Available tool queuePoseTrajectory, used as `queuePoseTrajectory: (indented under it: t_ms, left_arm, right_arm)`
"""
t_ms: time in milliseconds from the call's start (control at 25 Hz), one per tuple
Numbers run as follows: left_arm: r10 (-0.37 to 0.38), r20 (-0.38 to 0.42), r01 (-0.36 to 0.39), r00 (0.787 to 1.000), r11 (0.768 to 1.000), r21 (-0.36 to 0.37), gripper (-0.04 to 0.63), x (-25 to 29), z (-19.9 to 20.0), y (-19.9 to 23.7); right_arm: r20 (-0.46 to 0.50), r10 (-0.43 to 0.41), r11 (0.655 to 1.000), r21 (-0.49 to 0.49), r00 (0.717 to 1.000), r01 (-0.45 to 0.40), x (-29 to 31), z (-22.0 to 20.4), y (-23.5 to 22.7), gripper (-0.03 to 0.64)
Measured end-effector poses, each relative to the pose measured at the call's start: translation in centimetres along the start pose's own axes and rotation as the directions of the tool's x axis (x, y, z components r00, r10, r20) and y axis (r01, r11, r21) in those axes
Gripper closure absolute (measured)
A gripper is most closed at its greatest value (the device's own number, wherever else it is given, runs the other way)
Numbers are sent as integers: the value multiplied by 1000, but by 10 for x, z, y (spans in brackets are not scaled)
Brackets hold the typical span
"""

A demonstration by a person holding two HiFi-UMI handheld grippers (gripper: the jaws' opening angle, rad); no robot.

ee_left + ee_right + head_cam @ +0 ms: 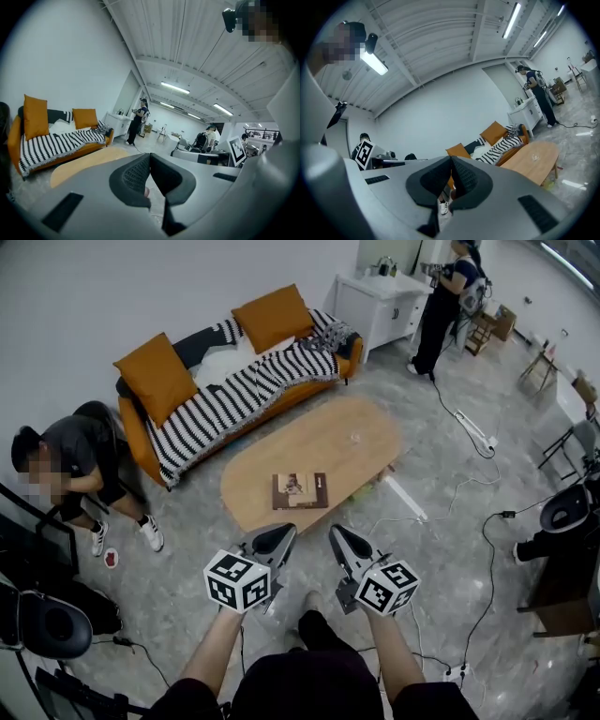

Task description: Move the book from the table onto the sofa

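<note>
Poised just short of the counter [361,439] with left gripper [281,537] and right gripper [339,536] side by side, fingers [134,176] pinched together on nothing, ready to part for the book [300,490] lying flat at its near end, well apart from the sofa [138,448] beyond.

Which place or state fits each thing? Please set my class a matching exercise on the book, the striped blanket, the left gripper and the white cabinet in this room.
Things:
1. book
2. striped blanket
3. left gripper
4. white cabinet

Places or states:
A. draped over the sofa
B. shut, with nothing held
C. standing on the floor at the sofa's end
D. lying flat on the wooden table

Pairs: 1-D, 2-A, 3-B, 4-C
</note>
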State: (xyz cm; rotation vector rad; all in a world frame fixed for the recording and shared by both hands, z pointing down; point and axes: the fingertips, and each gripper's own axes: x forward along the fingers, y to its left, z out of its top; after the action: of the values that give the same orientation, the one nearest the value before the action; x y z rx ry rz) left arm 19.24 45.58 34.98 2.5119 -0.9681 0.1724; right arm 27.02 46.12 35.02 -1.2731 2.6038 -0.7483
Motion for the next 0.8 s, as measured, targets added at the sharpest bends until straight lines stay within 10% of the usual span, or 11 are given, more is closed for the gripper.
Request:
queuePoseTrajectory:
  t_ms: [800]
  left_arm:
    - [91, -20, -91, 996, 996, -17, 581, 106, 38, 46]
  right_arm:
    - [-27, 68, 995, 73, 997, -66, 63, 49, -107, 592]
